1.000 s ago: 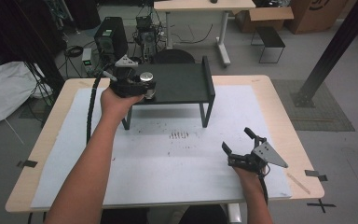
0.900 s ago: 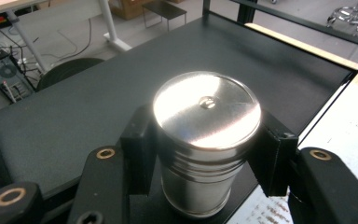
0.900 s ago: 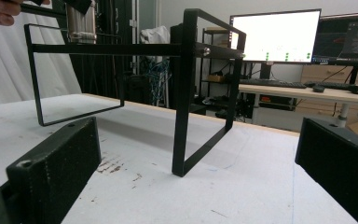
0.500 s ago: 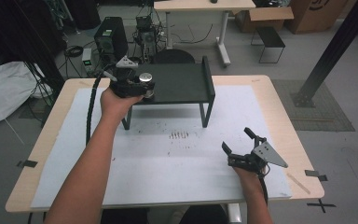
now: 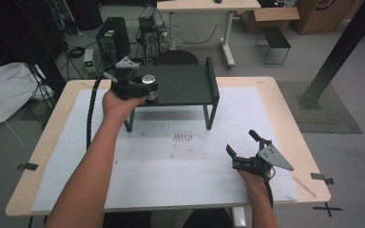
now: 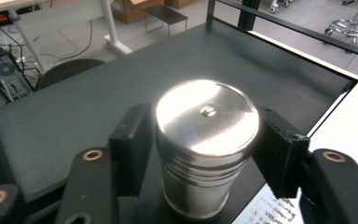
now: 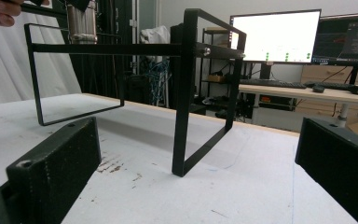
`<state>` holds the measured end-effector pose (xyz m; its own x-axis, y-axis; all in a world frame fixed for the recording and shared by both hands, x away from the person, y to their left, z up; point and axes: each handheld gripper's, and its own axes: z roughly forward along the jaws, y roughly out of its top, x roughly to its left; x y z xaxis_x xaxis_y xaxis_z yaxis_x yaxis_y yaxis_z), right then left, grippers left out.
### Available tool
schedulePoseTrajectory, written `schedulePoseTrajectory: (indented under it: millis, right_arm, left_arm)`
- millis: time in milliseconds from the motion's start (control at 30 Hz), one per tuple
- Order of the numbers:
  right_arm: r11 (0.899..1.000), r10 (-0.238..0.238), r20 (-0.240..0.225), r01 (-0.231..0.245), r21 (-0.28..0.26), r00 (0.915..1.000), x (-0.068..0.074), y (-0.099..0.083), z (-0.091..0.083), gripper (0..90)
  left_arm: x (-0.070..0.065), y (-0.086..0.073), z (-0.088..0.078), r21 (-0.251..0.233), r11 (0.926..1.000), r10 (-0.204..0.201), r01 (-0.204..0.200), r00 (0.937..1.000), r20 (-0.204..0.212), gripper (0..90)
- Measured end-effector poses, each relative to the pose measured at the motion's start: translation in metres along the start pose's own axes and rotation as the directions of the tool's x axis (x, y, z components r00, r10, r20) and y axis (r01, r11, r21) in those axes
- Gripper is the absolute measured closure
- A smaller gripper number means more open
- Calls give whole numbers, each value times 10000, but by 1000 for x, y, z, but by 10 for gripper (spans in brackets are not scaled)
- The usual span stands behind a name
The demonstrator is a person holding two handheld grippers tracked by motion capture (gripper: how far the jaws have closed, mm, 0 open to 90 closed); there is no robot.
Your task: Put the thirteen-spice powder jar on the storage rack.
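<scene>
Nearest the person, the right claw (image 5: 241, 145) rests low on the white mat (image 5: 171, 161) of the surface (image 5: 285, 102), well in front of the black stand (image 5: 185, 85) and off toward its right leg. Its 2 jaws are spread wide with nothing between them; in the right gripper view they frame the stand's 2 thin leg frames (image 7: 186, 98) from low down, the mat between showing small dark scuffs.

Farther off, the stand sits on the mat toward the far side of the surface, a flat dark platform on 2 loop legs with a raised rail (image 5: 211, 76) at its right end. The steel canister (image 5: 148, 80) stands upright on the platform's left end, close to its near edge. In the left gripper view its shiny round lid (image 6: 207, 116) faces up, with a small dimple in the middle and ribbed rings down its side.

The left claw (image 6: 207, 154) reaches in from the stand's left end and brackets the canister, 1 pad on each side. Its jaws have just been opening: the pads sit just beside the metal wall with a slight gap, so the grip is released while the canister stays between them
</scene>
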<state>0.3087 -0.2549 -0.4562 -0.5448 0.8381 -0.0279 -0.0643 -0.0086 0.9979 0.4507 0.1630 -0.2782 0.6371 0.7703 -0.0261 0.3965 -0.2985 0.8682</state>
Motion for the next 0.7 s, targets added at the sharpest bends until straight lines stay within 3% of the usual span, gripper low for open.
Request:
schedulePoseTrajectory:
  millis: [133,467,600,700]
  right_arm:
    - [10000,-9,-1,9,-12,10000,0,0,0,0]
    - [10000,-17,-9,17,-20,10000,0,0,0,0]
    - [10000,-19,-12,19,-26,10000,0,0,0,0]
    - [10000,-24,-12,24,-31,10000,0,0,0,0]
  left_arm:
    - [0,0,-1,8,10000,-26,26,10000,12,362]
    - [-1,3,-14,-722,9974,-64,73,9999,131,299]
    - [-1,4,-19,-891,9957,-249,262,9996,153,251]
    - [0,0,-26,-1516,9873,-422,467,9986,323,254]
